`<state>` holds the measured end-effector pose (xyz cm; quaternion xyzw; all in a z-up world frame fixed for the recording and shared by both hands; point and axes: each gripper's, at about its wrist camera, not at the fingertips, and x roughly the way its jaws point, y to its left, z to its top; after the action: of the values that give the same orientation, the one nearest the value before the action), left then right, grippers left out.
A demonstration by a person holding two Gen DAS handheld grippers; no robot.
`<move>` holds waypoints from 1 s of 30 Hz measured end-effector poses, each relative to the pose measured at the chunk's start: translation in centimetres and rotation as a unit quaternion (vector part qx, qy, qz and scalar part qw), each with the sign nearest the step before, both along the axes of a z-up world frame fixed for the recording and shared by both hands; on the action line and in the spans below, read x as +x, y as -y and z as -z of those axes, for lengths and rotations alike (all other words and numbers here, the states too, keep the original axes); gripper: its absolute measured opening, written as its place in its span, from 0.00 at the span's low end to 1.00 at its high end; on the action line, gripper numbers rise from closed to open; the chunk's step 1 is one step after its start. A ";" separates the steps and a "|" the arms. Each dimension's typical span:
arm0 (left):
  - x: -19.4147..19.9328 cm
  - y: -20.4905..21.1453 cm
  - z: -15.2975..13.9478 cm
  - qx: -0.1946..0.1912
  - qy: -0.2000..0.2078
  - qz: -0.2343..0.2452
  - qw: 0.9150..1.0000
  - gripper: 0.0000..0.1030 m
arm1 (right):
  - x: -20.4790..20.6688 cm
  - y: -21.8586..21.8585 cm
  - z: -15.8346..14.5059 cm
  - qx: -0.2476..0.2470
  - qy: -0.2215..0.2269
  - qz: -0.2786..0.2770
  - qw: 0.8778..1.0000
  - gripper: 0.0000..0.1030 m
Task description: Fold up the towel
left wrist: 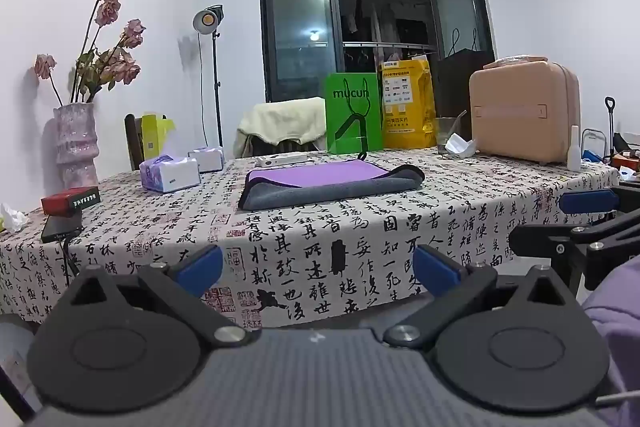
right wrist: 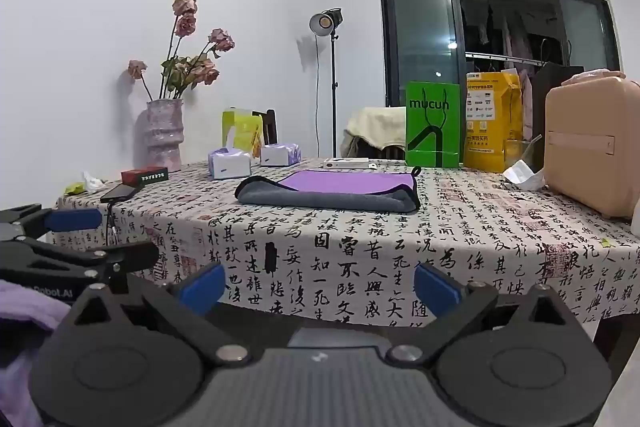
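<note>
Grey-and-purple microfibre towel [left wrist: 328,185] lies folded mid-frame on the surface; left gripper [left wrist: 318,269] and right gripper [right wrist: 318,287] jaws wide, backed off, likely done.

Plain white walls [left wrist: 560,7], wide dark-framed sliding window [left wrist: 372,31] black with night, glowing studio lamp on a thin black stand [left wrist: 209,21], cream-draped chair [left wrist: 282,125] behind the calligraphy-clothed counter [left wrist: 440,211]

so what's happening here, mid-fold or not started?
A person holds two handheld grippers off the near edge of the table with the calligraphy-print cloth. Both the left gripper and the right gripper are open and empty, short of the cloth. The purple-and-grey microfibre towel lies on the table's middle, already doubled over with the grey side wrapping the near edge. Neither gripper is touching it.
</note>
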<state>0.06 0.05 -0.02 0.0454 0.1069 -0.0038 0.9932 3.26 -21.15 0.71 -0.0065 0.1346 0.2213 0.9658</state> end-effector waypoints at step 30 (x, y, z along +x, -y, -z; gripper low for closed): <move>0.1 0.2 0.2 0.001 0.004 0.001 1.000 1.00 | 0.0 0.0 0.0 0.004 0.000 -0.001 1.000 0.99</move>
<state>0.19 -0.12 -0.25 0.0464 0.1033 -0.0041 0.9936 3.29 -21.11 0.69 -0.0025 0.1340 0.2233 0.9655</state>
